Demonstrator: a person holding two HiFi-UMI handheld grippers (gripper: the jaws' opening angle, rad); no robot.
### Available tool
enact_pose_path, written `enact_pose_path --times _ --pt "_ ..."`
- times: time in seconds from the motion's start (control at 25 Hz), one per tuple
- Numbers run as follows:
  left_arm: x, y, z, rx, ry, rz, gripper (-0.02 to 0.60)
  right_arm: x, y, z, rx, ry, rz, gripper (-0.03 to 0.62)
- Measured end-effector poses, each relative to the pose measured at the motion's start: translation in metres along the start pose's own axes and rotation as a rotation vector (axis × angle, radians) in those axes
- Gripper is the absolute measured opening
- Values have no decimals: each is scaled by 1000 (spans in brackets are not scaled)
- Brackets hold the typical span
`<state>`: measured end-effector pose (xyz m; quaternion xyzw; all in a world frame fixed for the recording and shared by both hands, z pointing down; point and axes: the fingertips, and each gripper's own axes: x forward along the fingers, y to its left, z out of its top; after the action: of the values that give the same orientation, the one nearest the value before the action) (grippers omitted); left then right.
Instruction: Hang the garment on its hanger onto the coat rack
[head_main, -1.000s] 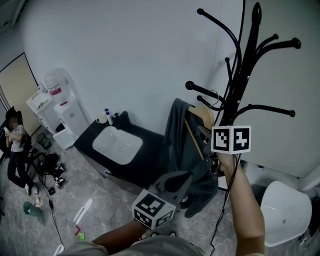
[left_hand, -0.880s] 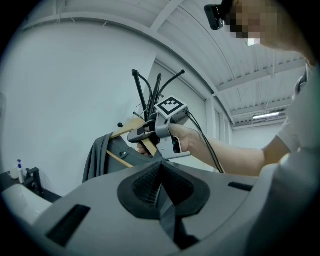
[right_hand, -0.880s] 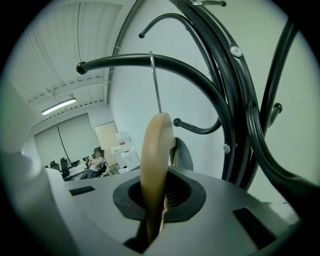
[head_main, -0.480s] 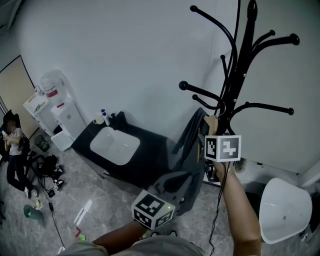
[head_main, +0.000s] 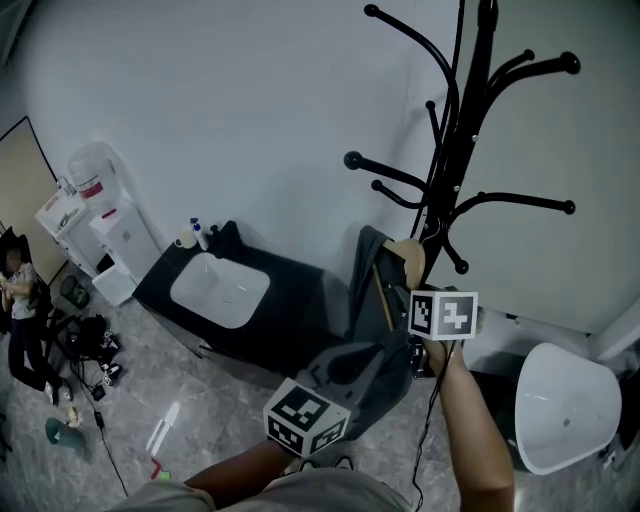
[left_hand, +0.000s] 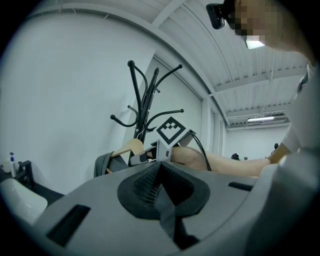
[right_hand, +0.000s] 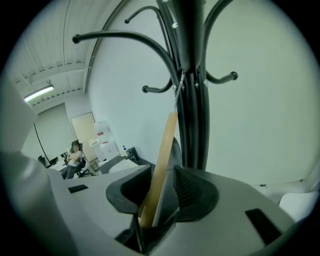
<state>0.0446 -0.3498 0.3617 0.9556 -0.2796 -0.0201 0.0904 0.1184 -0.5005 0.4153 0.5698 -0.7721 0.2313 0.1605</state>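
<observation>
The black coat rack (head_main: 455, 150) stands against the white wall. A wooden hanger (head_main: 405, 255) with a dark grey garment (head_main: 365, 300) hangs by its metal hook (right_hand: 177, 92) on the rack, next to the pole. My right gripper (head_main: 405, 305) is just below the hanger's shoulder. Its jaws are opening: the wooden hanger bar (right_hand: 162, 160) still runs between them, with a gap beside it. My left gripper (head_main: 330, 385) is lower, shut on the garment's lower edge (left_hand: 165, 210). The right gripper (left_hand: 150, 156) also shows in the left gripper view.
A black counter (head_main: 290, 310) with a white sink (head_main: 220, 290) runs along the wall to the left of the rack. A white water dispenser (head_main: 95, 200) stands further left, where a person (head_main: 15, 290) sits. A white round seat (head_main: 560, 405) is at the lower right.
My right gripper has come down and back a little from the hanger, and its jaws have parted. The hanger with the garment now hangs lower and closer to the pole.
</observation>
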Motion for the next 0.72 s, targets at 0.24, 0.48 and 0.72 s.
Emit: enact_pose_path --times 0.24,0.48,0.72 --pt "3 -12 -5 3 16 -30 5 -63 4 0 -24 -112 -70 126" --pt "0 -23 -6 12 31 -48 5 -111 27 -16 -84 -170 -61 111" --pt "-5 -30 -15 23 53 -50 5 -143 57 -47 -20 -277 64 17"
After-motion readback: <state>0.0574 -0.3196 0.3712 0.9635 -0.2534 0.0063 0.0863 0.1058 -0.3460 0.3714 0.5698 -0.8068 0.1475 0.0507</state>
